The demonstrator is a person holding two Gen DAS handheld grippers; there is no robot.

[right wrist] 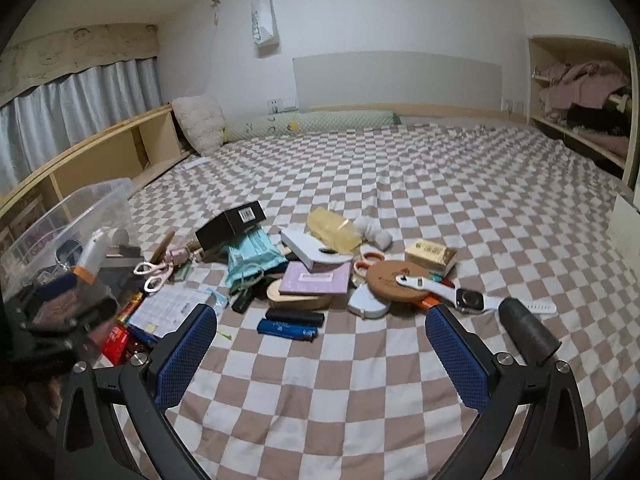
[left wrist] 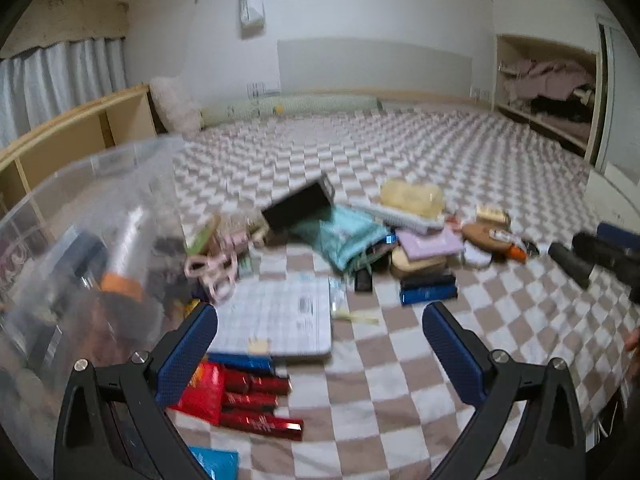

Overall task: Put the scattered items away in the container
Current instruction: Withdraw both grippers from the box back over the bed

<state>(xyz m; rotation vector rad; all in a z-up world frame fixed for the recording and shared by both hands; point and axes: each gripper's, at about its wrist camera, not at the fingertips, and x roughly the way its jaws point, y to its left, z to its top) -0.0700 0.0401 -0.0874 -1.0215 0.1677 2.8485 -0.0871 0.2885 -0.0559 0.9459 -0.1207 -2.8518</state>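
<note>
You see one clear container (right wrist: 100,200), one pink scissors (right wrist: 154,272), one black box (right wrist: 230,224), one smartwatch (right wrist: 470,299), two dark lighters (right wrist: 292,322), one pink notebook (right wrist: 316,279)

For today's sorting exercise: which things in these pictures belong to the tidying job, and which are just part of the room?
Job:
clear plastic container
pink scissors
black box
teal packet
pink notebook
smartwatch
blue lighter

Room:
checked bedcover
fluffy pillow
curtain
clothes shelf
</note>
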